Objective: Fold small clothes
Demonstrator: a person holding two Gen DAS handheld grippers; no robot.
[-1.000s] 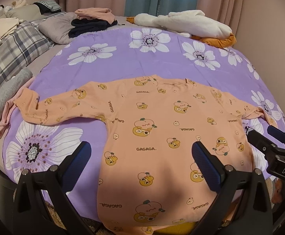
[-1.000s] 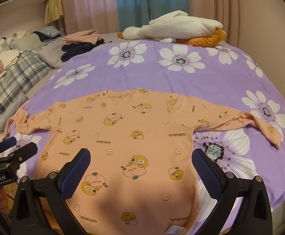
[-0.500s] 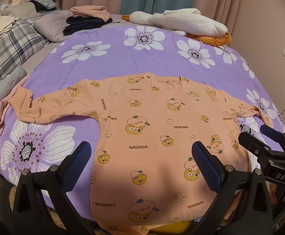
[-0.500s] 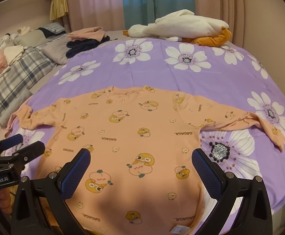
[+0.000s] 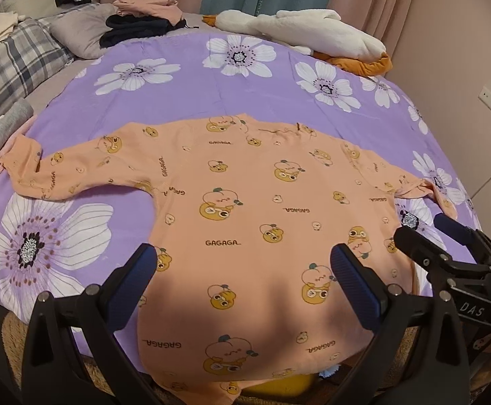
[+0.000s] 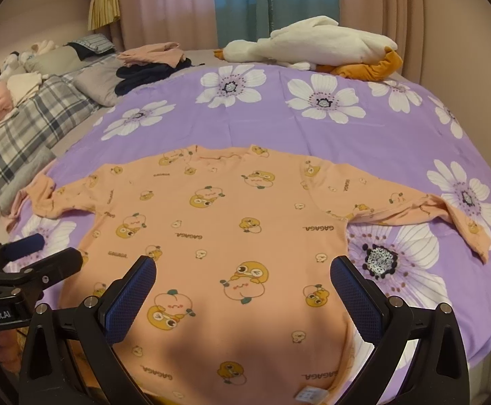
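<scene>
The hem of the orange shirt [image 5: 245,222] passes behind the left hand-held gripper [image 5: 245,270] and out of the frame's lower edge; its bottom corners cannot be seen. A yellow object [image 5: 279,386] below the hem is mostly covered and cannot be identified. In the right wrist view, the white label [image 6: 307,395] at the hem is too small to read. The bed [image 6: 346,141] runs past both side edges. The far clothes pile [image 5: 144,20] is too blurred to separate.
</scene>
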